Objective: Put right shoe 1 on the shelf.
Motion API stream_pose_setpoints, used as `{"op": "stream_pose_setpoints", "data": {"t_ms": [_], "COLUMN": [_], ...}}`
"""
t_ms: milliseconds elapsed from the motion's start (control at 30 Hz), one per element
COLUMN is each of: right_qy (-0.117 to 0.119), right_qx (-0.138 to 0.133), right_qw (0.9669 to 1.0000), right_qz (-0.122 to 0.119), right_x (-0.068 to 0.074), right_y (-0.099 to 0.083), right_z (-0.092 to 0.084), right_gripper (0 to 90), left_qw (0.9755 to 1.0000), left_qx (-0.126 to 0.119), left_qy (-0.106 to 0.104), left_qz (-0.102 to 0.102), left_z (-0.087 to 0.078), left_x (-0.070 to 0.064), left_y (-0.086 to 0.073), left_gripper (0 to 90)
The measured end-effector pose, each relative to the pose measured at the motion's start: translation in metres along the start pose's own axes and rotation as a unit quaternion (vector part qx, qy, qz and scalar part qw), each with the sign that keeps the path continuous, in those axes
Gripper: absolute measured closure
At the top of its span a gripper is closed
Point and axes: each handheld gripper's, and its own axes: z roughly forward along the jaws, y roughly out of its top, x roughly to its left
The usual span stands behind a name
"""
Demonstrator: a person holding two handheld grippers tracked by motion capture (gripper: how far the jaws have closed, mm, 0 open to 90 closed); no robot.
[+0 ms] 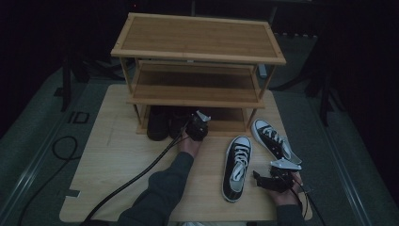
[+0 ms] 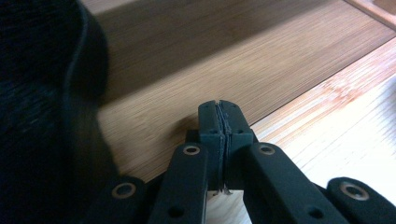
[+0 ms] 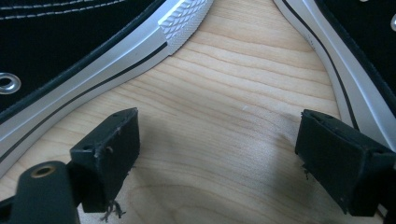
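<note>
A three-tier wooden shoe rack (image 1: 197,52) stands on the wooden table (image 1: 117,160). A pair of dark shoes (image 1: 160,125) sits on its bottom shelf at the left. My left gripper (image 1: 195,126) is at the front of that shelf, just right of the dark shoes. Its pads (image 2: 210,122) are pressed together, shut, with nothing visible between them; a dark shoe (image 2: 42,116) is close at its left. Two black-and-white sneakers (image 1: 236,167) (image 1: 272,139) lie on the table. My right gripper (image 1: 266,178) rests open between them, over bare wood (image 3: 219,158).
The rack's top and middle shelves (image 1: 195,92) are bare. The right part of the bottom shelf (image 2: 243,56) is bare wood. A cable (image 1: 136,176) trails from the left gripper across the table. Grey floor and a looped cable (image 1: 63,148) lie off the table's left edge.
</note>
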Motion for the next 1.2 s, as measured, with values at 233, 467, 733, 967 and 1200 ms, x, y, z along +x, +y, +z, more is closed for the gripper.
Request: {"op": "stream_pose_setpoints", "data": {"t_ms": [233,467,733,967,1200], "right_qy": [0.000,0.005,0.006,0.003,0.005], "right_qx": [0.001,0.000,0.001,-0.001,0.002], "right_qw": [1.0000,1.0000,1.0000,1.0000,1.0000], "right_qz": [-0.001,-0.005,-0.005,-0.002,-0.006], "right_x": [0.000,0.001,0.002,0.004,0.008], "right_y": [0.000,0.002,0.002,0.002,0.002], "right_z": [0.000,0.002,0.002,0.001,-0.005], "right_gripper": [13.6,13.7,15.1,16.7,38.7], "left_qw": [1.0000,0.9998,0.9995,0.9995,0.9992], "left_qx": [0.001,-0.010,-0.027,-0.027,-0.027], "left_qy": [0.005,0.017,0.014,0.014,0.026], "left_qz": [-0.001,-0.003,-0.010,-0.011,-0.010], "left_z": [0.008,0.011,0.011,0.011,0.010], "left_x": [-0.009,-0.012,-0.011,-0.010,-0.012], "left_y": [0.005,0.002,-0.002,-0.003,-0.003], "left_gripper": [88.5,88.5,88.3,88.0,88.7]}}
